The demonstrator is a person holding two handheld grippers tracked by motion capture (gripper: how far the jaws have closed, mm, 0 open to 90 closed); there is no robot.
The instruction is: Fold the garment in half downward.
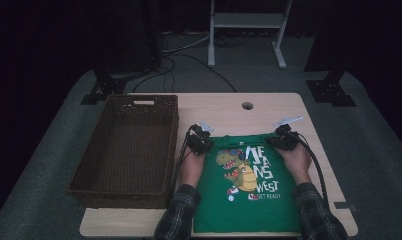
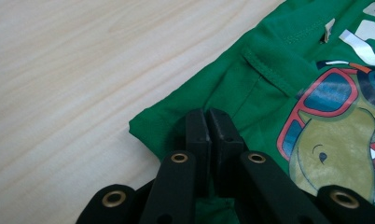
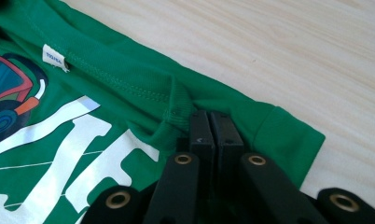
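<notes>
overhead, pale wooden table (image 1: 224, 107), dark room

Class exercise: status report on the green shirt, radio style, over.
Left claw shut on green T-shirt, at one shoulder corner. Right claw shut on the other shoulder. Shirt flat on table, print up. Wicker basket to the left, nothing in the way.

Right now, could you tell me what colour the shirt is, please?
The shirt is green with a dinosaur print; the high view shows it best.
</notes>
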